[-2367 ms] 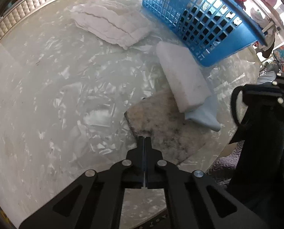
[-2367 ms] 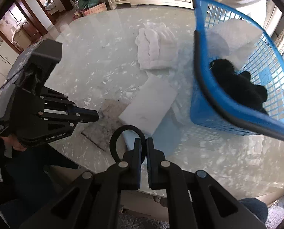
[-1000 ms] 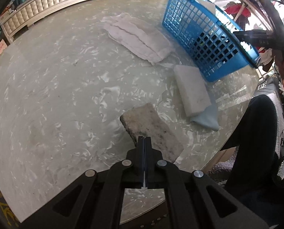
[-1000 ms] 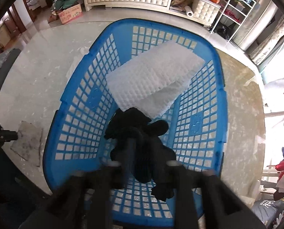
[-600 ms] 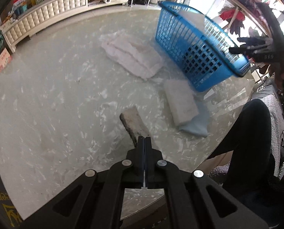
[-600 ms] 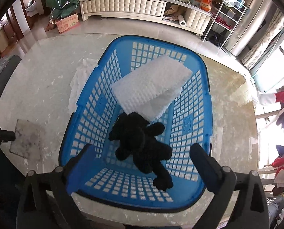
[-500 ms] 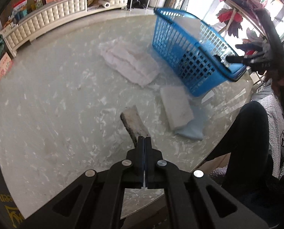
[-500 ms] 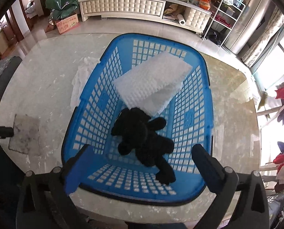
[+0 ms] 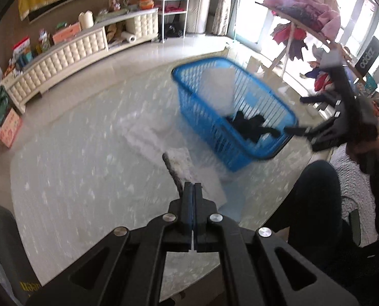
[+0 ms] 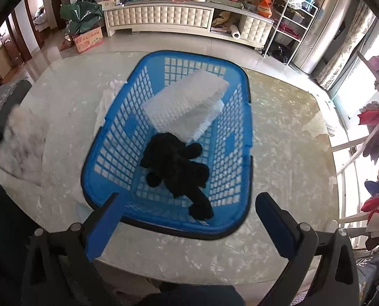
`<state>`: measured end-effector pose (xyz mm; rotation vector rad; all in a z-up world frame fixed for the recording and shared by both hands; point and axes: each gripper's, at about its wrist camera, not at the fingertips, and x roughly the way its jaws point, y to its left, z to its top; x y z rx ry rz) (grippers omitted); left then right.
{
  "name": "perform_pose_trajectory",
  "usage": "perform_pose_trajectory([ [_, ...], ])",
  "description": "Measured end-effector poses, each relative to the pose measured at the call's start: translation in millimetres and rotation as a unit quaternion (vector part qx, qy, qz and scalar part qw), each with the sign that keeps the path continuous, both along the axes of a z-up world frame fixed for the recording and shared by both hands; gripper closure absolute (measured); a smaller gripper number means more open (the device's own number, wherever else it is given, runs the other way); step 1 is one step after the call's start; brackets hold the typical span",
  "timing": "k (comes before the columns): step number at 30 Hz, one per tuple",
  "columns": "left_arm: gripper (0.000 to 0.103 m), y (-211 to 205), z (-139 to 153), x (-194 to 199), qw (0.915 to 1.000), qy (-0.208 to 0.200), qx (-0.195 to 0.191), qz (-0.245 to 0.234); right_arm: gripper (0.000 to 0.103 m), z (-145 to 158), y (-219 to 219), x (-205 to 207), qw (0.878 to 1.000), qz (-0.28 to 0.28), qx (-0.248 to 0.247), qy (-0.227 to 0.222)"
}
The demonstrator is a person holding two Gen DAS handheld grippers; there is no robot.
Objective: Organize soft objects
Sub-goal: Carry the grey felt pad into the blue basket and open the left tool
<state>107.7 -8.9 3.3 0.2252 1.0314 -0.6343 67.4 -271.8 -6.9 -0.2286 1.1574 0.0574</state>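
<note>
Hanging from closed left tool (image 9: pixel 194 191), speckled grey pad (image 9: pixel 179 164) dangles above counter (image 9: pixel 74 178). Basket (image 10: pixel 164 219) lies right of pad, holding black plush (image 10: pixel 179 168) and white pad (image 10: pixel 187 104). Right tool (image 10: pixel 187 219) gapes empty over basket, nearer it.

glossy marbled table (image 10: pixel 278 132), blue plastic lattice basket (image 10: pixel 118 137), fuzzy black plush toy (image 10: pixel 179 163).

One blue basket (image 10: pixel 243 117), one black plush toy (image 10: pixel 176 163), two hand-held grippers (three foam pads visible).
</note>
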Motion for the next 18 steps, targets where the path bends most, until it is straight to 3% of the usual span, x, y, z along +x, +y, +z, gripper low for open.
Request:
perform_pose_trajectory([
  [10, 0.103, -74.3, 47.7, 17.1, 0.9977, -0.033, -0.013, -0.057, 0.000, -11.9, -27.1, -8.5, 1.000, -0.013, 0.010, 0.007],
  [14, 0.103, -110.9, 38.9, 26.5, 0.9964, -0.032, -0.006, -0.079, 0.000, -13.4, -38.1, -10.9, 1.000, -0.020, 0.019, 0.007],
  [18, 0.103, -140.1, 15.2, 38.4, 0.9959, -0.002, -0.011, -0.090, 0.000, -12.2, -51.9, -9.7, 0.999, -0.029, 0.029, 0.004],
])
